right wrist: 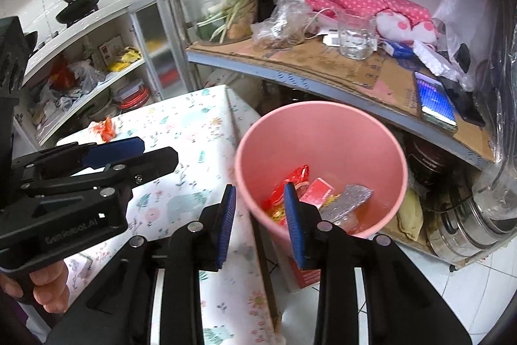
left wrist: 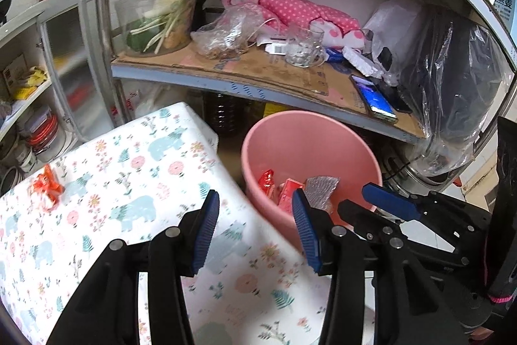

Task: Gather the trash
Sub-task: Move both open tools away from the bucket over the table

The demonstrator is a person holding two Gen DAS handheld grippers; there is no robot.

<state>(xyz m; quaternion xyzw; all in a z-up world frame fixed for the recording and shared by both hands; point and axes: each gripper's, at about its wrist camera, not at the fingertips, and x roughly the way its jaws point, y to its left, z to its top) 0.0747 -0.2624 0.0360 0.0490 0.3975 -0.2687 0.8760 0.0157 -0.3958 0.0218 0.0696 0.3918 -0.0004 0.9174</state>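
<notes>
A: Where do the claws stand?
B: The left claw tilts down over the floral tabletop edge, pads apart and empty. The right claw hangs narrower, empty, at the pink bin rim.
A: And the trash?
B: Red wrappers lie in the bin; an orange wrapper sits near the tabletop's far-left edge, bare cloth between.

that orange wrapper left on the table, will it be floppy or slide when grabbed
The orange wrapper looks crumpled and thin, so probably floppy and very light. On the smooth floral tablecloth it may skid if nudged sideways. Its raised folds should give a gripper something to pinch.
</notes>
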